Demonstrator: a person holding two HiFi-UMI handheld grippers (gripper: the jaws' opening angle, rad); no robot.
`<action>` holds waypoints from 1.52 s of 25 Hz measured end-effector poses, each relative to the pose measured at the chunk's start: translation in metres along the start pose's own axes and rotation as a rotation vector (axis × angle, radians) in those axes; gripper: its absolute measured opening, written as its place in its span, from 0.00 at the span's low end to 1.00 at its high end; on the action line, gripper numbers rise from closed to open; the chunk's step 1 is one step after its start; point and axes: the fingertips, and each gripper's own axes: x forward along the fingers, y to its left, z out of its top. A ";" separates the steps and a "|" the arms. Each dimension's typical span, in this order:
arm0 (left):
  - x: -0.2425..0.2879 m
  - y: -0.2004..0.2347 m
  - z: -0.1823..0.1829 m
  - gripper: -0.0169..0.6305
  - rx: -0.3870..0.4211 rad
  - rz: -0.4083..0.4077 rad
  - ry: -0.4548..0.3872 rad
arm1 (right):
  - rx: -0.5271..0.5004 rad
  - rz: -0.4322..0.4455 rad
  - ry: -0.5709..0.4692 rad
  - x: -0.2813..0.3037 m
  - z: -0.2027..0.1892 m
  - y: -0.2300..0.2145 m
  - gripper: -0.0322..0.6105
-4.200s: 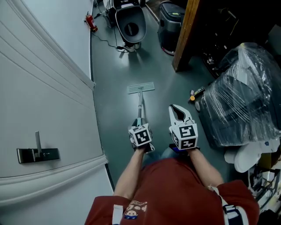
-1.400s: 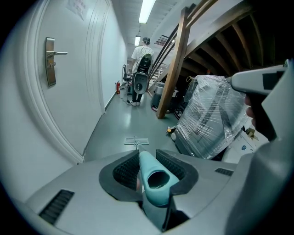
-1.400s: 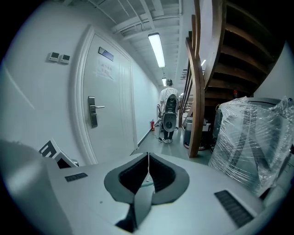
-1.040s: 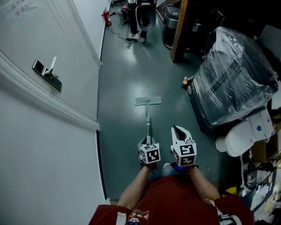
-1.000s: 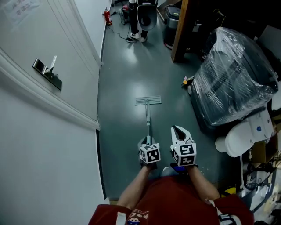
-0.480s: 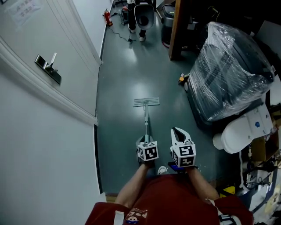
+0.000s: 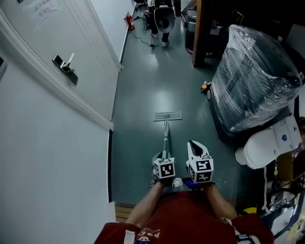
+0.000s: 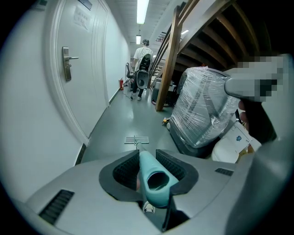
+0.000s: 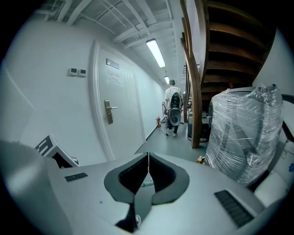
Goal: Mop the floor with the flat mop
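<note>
**A:** Which way is the flat mop lying from the grippers?

**B:** Its handle is running straight ahead out of the left gripper, whose fingers are clamping the teal grip end. The mop head is resting flat on the floor, crosswise to the handle and well out in front.

**A:** And the right gripper?

**B:** The right gripper is hanging just beside the handle, on its right. Its fingers are pressing together with nothing between them (the teal shaft is only showing through the gap beneath). So the left one is doing all the holding.

**A:** Where is the room for moving?

**B:** The long axis is pointing down the corridor, and the open floor is lying that way. The wall with the white door is closing in on the left. The plastic-wrapped bundle is closing in on the right, with a small orange object lying near its foot. I am judging that strokes should be going forward and back along the handle's line, with only narrow sideways sweeps. A person is standing far down the corridor, well apart from the mop head.
</note>
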 end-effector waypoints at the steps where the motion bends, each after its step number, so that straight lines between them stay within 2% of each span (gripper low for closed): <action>1: -0.004 -0.003 -0.003 0.22 -0.004 0.001 -0.001 | 0.005 0.002 -0.002 -0.005 -0.003 0.000 0.08; 9: -0.029 -0.014 -0.027 0.22 -0.020 0.003 0.004 | 0.067 -0.021 0.001 -0.041 -0.030 -0.011 0.08; 14: -0.036 -0.009 -0.037 0.22 -0.021 0.000 0.015 | 0.074 -0.034 0.009 -0.046 -0.040 -0.003 0.08; 19: -0.044 0.011 -0.047 0.22 -0.006 -0.022 -0.004 | 0.055 -0.056 0.008 -0.051 -0.042 0.026 0.08; 28: -0.078 0.053 -0.088 0.22 0.000 -0.064 0.005 | 0.027 -0.081 0.010 -0.072 -0.057 0.099 0.08; 38: -0.106 0.089 -0.137 0.22 0.016 -0.104 -0.005 | 0.023 -0.145 -0.008 -0.104 -0.084 0.153 0.08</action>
